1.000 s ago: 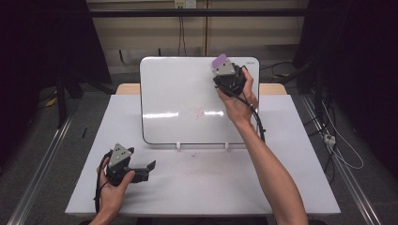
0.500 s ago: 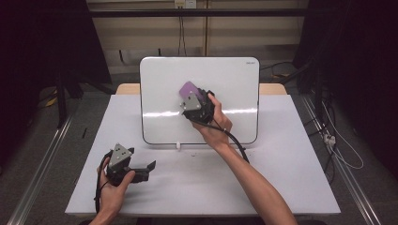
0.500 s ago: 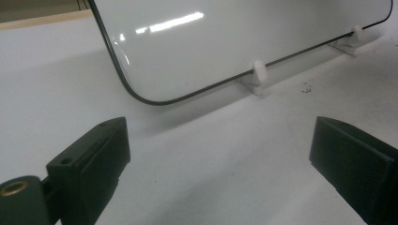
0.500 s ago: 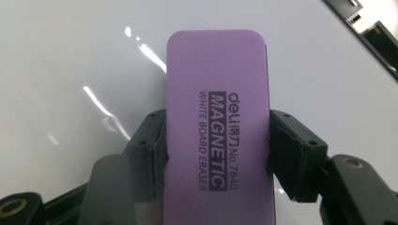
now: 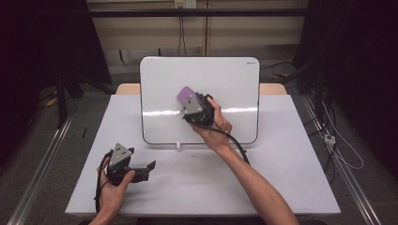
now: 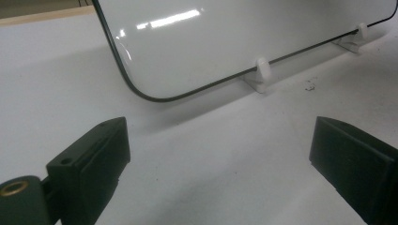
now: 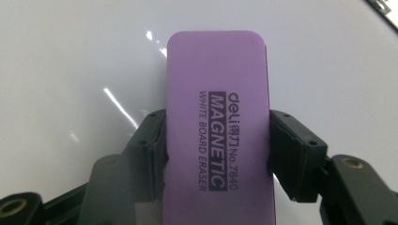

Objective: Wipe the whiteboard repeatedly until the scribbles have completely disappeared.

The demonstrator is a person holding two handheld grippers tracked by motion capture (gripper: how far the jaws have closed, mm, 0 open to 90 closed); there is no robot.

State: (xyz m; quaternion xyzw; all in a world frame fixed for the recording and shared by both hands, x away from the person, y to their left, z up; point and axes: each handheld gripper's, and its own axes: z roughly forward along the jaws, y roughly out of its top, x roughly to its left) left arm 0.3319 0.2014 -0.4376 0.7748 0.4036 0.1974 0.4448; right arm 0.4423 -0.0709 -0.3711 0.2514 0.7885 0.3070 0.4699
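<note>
A white whiteboard (image 5: 225, 79) stands tilted on small white feet at the back of the table. My right gripper (image 5: 187, 101) is shut on a purple magnetic whiteboard eraser (image 5: 184, 95), pressed flat against the board's middle. In the right gripper view the eraser (image 7: 218, 136) sits between both black jaws, its label facing the camera. My left gripper (image 5: 149, 169) rests low near the table's front left, open and holding nothing. Its own view shows the jaws wide apart, with the gripper (image 6: 218, 159) pointing at the board's lower corner (image 6: 141, 91).
The table (image 5: 291, 159) has a white top, with a wooden strip behind the board. A white foot clip (image 6: 263, 70) holds the board's bottom edge. Metal rails run along the floor on both sides, and cables lie on the floor at right.
My right hand carried the eraser from the board's upper right corner down and left to its middle. The left gripper stayed put.
</note>
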